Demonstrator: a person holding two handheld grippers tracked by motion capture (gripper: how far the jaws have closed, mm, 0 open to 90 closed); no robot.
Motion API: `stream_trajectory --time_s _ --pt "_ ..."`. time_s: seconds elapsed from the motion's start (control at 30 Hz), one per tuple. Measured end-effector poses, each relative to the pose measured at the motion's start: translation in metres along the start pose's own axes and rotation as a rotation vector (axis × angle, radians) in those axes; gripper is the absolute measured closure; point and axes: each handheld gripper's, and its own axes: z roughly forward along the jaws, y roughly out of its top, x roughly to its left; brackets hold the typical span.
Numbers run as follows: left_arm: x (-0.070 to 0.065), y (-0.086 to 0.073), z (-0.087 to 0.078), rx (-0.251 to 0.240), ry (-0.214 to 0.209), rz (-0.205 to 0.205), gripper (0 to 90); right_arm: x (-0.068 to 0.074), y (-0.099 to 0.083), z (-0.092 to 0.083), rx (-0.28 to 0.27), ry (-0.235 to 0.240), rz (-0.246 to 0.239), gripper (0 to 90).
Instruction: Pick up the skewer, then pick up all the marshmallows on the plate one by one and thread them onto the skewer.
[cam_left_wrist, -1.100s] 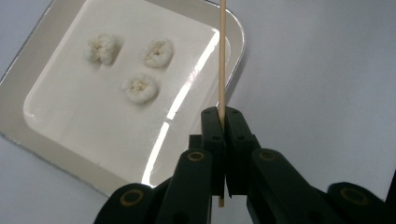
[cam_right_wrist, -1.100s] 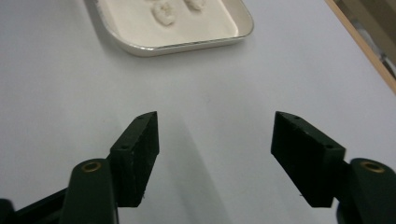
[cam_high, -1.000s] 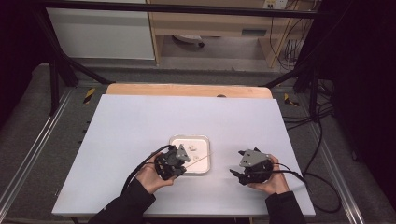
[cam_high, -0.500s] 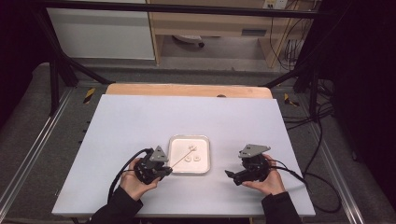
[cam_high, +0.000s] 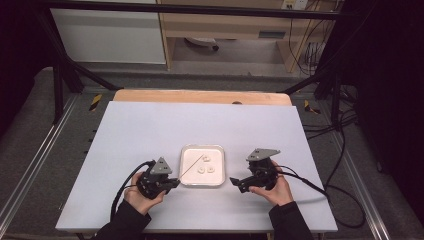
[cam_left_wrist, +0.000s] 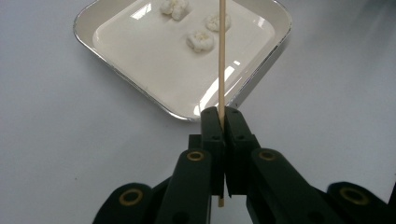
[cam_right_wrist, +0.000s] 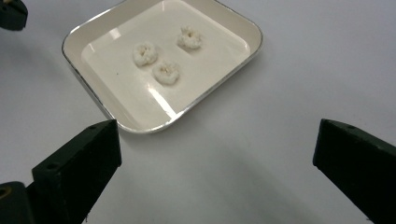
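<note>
Left hand-held gripper (cam_left_wrist: 222, 122) view shows skewer (cam_left_wrist: 221, 56) clamped, probably wooden.

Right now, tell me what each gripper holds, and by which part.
The left gripper is shut on a thin wooden skewer, clamped near its lower end. The right gripper is open and holds nothing; its jaws have just been opening.
</note>
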Motion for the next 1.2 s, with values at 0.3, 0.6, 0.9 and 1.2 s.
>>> stream_trajectory --time_s 0.3,0.6,0.9,1.2 --pt "0.003 -0.004 0.000 -0.024 -0.002 -0.018 88.0 0.008 0.021 0.015 -0.017 -0.002 0.032 1.7" --pt "0.003 -0.006 -0.002 -0.050 0.009 -0.034 88.1 0.017 0.041 0.038 -0.011 0.006 0.026 2.8" --pt "0.003 -0.006 -0.001 -0.059 0.010 -0.047 88.1 0.023 0.051 0.068 0.033 0.022 0.014 13.0" --pt "0.003 -0.006 0.000 -0.060 0.008 -0.056 88.1 0.024 0.043 0.085 0.081 0.044 -0.008 35.8"
